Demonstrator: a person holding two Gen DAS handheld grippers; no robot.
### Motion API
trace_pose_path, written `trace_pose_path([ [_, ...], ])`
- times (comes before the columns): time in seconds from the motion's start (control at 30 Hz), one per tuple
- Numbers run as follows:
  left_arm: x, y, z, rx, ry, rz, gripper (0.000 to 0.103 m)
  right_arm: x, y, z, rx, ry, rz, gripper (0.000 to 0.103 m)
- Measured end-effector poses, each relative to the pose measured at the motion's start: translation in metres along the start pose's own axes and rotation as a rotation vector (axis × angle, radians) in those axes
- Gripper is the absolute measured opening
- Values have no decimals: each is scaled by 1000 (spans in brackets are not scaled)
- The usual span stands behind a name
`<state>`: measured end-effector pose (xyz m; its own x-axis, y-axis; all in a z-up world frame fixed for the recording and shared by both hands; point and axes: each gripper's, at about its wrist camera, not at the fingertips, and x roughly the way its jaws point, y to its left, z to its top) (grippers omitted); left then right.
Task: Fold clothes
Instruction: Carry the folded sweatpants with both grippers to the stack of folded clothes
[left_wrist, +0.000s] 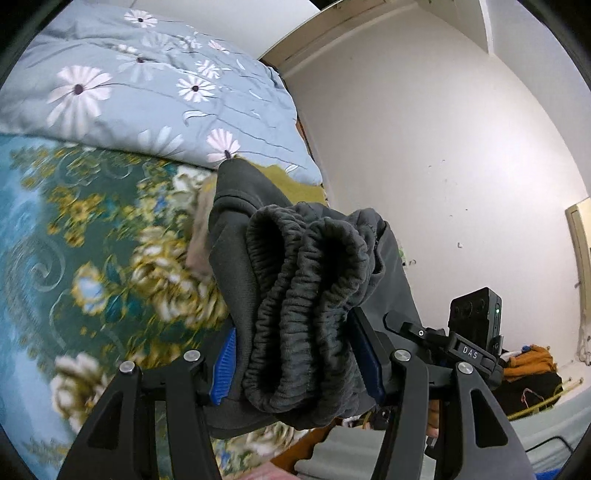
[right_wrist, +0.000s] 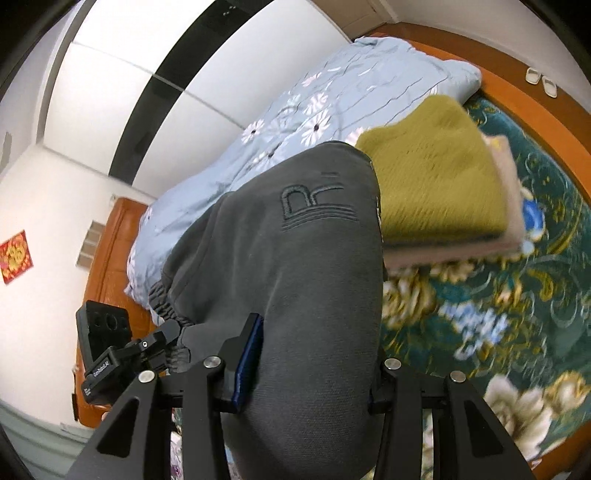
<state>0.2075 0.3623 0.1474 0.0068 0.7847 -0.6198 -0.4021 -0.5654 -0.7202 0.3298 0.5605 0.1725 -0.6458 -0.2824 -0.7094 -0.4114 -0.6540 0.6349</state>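
We hold the folded grey sweatpants (right_wrist: 295, 266) above the bed (right_wrist: 498, 314), left gripper (left_wrist: 299, 354) clamping the bunched elastic waistband (left_wrist: 306, 295), right gripper (right_wrist: 314, 369) clamping the thick fold. Soft, bulky and floppy, they need both grips.

The trousers (right_wrist: 295, 258) sit between both grippers' jaws. Ahead lies the quilt (right_wrist: 314, 103); right of them, a folded stack (right_wrist: 439, 184) on the bed (right_wrist: 498, 314).
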Motion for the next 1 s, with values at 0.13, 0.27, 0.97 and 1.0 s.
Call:
trace_pose_path([
  [0.13, 48, -28, 32, 3, -12, 39, 58, 0, -41, 53, 9, 3, 40, 47],
  [0.27, 105, -40, 58, -30, 0, 76, 58, 5, -88, 105, 26, 35, 50, 47],
  [0.97, 250, -5, 143, -128, 96, 278, 59, 98, -209, 197, 118, 131, 41, 49],
  [1.0, 251, 0, 143, -136, 98, 280, 59, 102, -212, 196, 121, 142, 44, 49],
])
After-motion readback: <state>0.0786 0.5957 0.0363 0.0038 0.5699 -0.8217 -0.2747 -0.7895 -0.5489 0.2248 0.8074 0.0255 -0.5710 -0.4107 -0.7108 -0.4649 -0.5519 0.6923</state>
